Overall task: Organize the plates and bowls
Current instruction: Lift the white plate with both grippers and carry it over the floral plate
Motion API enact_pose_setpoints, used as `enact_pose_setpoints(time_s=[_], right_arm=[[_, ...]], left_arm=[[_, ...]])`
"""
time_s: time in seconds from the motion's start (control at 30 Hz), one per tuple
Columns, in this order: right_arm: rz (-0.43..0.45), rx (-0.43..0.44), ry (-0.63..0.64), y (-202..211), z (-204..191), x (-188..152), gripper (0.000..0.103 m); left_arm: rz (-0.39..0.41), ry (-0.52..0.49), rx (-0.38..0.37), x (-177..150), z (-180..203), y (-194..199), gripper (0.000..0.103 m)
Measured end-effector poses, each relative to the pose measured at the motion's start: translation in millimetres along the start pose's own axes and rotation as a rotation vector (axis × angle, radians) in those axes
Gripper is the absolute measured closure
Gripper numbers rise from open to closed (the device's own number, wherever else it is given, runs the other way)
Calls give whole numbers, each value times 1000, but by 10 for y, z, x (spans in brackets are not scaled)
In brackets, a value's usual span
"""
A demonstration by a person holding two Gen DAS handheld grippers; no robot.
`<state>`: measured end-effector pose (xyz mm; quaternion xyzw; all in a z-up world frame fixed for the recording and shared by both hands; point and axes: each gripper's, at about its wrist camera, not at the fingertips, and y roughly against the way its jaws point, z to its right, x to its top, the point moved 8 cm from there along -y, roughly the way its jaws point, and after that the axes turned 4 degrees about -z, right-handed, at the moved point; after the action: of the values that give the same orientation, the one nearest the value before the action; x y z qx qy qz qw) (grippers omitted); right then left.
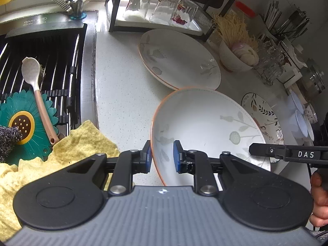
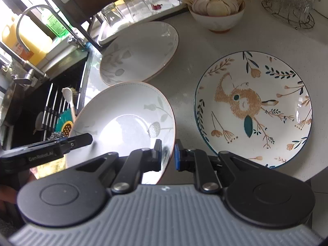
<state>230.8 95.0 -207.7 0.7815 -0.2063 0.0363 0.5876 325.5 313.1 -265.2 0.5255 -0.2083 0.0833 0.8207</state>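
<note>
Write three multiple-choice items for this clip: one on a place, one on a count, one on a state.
1. Where does the pale spoon lie?
A. On the rack over the sink
B. In the small bowl
C. On the rabbit plate

2. How many upturned glasses stand on the white tray?
A. One
B. Three
C. Five

3. How is the near leaf-pattern plate held?
A. Flat, untouched
B. By the left hand-held gripper only
C. Tilted, both hand-held grippers on its rim

Answers: 1 A, the spoon rests on the dark bars left of the counter. 2 B, three glasses show in a row. 3 C, the left hand-held gripper and right hand-held gripper each straddle opposite edges of the rim.
</note>
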Motion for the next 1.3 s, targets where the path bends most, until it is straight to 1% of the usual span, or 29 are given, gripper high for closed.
enact_pose_setpoints(time_s=[0.2, 0.33, 0.43, 0.57, 0.67, 0.87, 0.97, 1.23, 1.3], right_arm=[[33, 34, 13, 149, -79, 72, 88], [69, 48, -7, 301, -60, 128, 88], [95, 51, -15, 416, 4, 167, 88], [130, 38, -18, 541, 129, 244, 88], [153, 19, -22, 625, 273, 297, 88], [178, 38, -74, 744, 686, 347, 88], [183, 54, -84, 795, 883, 391, 88], [190, 73, -65, 846, 1354, 534, 88], [192, 73, -65, 845, 1475, 561, 88]], left_arm=[[27, 14, 1, 63, 28, 177, 79], [37, -3, -9, 122, 111, 253, 79], [52, -34, -14, 204, 232, 287, 79], [62, -53, -40, 313, 438, 301, 79], [49, -38, -61, 369, 610, 267, 79], [51, -48, -63, 426, 1028, 130, 79], [45, -45, -60, 438, 1218, 46, 79], [34, -39, -27, 464, 1675, -185, 79], [13, -21, -31, 463, 1758, -278, 79]])
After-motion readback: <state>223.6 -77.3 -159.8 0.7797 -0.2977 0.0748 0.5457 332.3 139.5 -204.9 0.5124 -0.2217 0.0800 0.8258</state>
